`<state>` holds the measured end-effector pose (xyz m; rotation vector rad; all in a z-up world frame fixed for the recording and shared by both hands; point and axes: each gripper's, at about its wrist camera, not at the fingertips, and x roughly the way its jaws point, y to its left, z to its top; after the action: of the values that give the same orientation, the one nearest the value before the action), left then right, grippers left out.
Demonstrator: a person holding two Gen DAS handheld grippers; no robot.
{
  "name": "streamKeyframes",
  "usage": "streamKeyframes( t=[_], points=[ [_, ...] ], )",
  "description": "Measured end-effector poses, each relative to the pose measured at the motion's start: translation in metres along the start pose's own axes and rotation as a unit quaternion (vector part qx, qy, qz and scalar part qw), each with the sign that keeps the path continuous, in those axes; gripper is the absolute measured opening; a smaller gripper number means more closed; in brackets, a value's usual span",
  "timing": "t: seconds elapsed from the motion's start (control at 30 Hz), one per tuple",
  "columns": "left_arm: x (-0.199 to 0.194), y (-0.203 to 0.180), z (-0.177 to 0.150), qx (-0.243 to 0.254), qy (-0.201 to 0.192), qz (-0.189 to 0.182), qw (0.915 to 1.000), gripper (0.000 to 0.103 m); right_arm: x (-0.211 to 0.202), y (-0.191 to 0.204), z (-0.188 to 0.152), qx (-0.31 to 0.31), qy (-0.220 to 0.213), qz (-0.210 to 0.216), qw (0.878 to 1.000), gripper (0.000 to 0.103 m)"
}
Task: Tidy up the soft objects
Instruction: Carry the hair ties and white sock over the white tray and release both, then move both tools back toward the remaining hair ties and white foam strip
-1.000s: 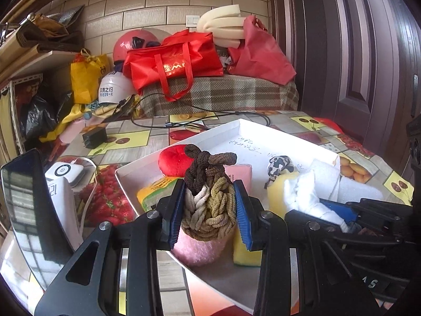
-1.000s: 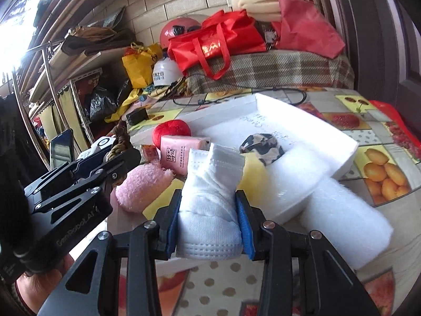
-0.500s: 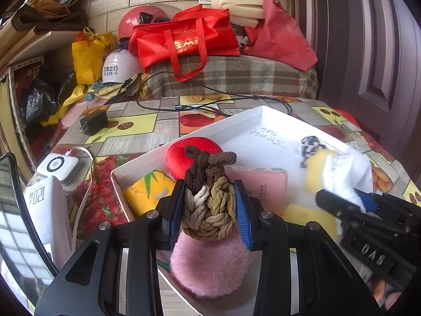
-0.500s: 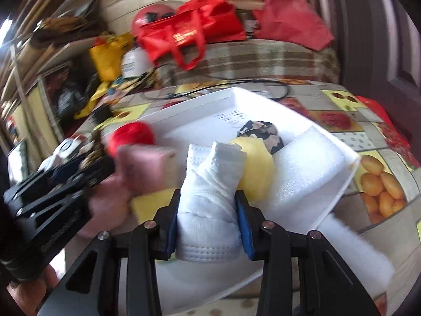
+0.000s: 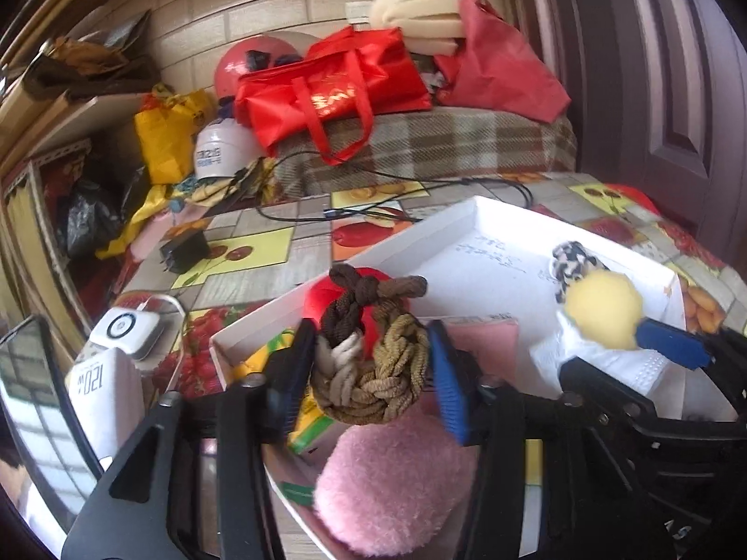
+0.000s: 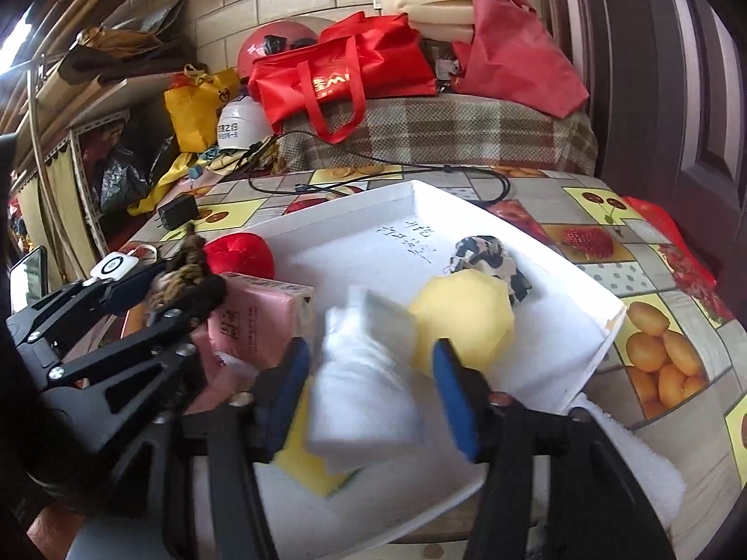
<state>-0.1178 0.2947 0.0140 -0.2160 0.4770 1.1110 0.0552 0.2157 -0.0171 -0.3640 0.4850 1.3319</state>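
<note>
My left gripper [image 5: 369, 378] is shut on a braided brown and tan rope toy [image 5: 373, 364], held above the near left corner of the white foam tray [image 5: 467, 224]. A pink fluffy ball [image 5: 397, 480] lies just under it. My right gripper [image 6: 369, 387] stands open over the tray's near side; the white folded cloth [image 6: 364, 387] sits loose and blurred between its jaws. A yellow sponge ball [image 6: 462, 322], a patterned fabric ball [image 6: 490, 256], a pink packet [image 6: 257, 322] and a red plush [image 6: 240, 254] lie in the tray.
A white foam roll [image 6: 630, 457] lies right of the tray. A phone and white charger [image 5: 126, 331] lie left of it. A black cable [image 6: 373, 172] runs behind. Red bags [image 6: 345, 79], helmets and foam strips are piled on the plaid bench at the back.
My right gripper has opened and the white cloth has come loose inside the tray. My left gripper, with the rope toy, has edged left and back over the tray corner.
</note>
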Motion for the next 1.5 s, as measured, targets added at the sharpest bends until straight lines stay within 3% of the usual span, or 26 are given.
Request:
streamKeyframes(
  t=[0.07,0.1,0.27,0.67,0.83,1.13,1.23,1.33,1.43,1.5],
  points=[
    [-0.003,0.010,0.000,-0.028,-0.008,0.013,0.9995,0.097,0.002,-0.011,0.000,0.026,0.003,0.006,1.000,0.089],
    [-0.004,0.012,-0.001,-0.037,-0.012,0.014,0.9992,0.101,0.001,-0.014,0.000,0.036,0.000,0.009,0.999,0.091],
    [-0.011,0.016,-0.002,-0.046,-0.030,0.018,0.9983,0.101,-0.005,-0.011,0.000,0.035,-0.015,0.000,0.999,0.103],
    [-0.036,0.019,-0.007,-0.056,-0.093,0.024,0.9938,0.101,-0.028,-0.001,-0.003,0.005,-0.074,-0.010,0.997,0.103],
    [-0.048,0.022,-0.013,-0.064,-0.109,0.025,0.9917,0.101,-0.052,0.008,-0.014,-0.021,-0.117,-0.049,0.992,0.103],
    [-0.098,0.041,-0.034,-0.151,-0.147,-0.005,0.9776,0.101,-0.126,-0.005,-0.039,-0.017,-0.207,-0.082,0.975,0.103],
    [-0.122,0.034,-0.039,-0.158,-0.185,0.000,0.9700,0.101,-0.154,-0.022,-0.049,0.003,-0.235,-0.089,0.968,0.103],
    [-0.139,0.018,-0.044,-0.126,-0.207,-0.043,0.9692,0.103,-0.170,-0.053,-0.051,0.024,-0.245,-0.105,0.964,0.103],
    [-0.138,-0.014,-0.045,-0.058,-0.170,-0.112,0.9773,0.103,-0.165,-0.090,-0.048,0.020,-0.217,-0.098,0.971,0.103],
    [-0.134,-0.038,-0.048,-0.018,-0.133,-0.162,0.9776,0.103,-0.152,-0.116,-0.046,0.011,-0.174,-0.075,0.982,0.103]
  ],
)
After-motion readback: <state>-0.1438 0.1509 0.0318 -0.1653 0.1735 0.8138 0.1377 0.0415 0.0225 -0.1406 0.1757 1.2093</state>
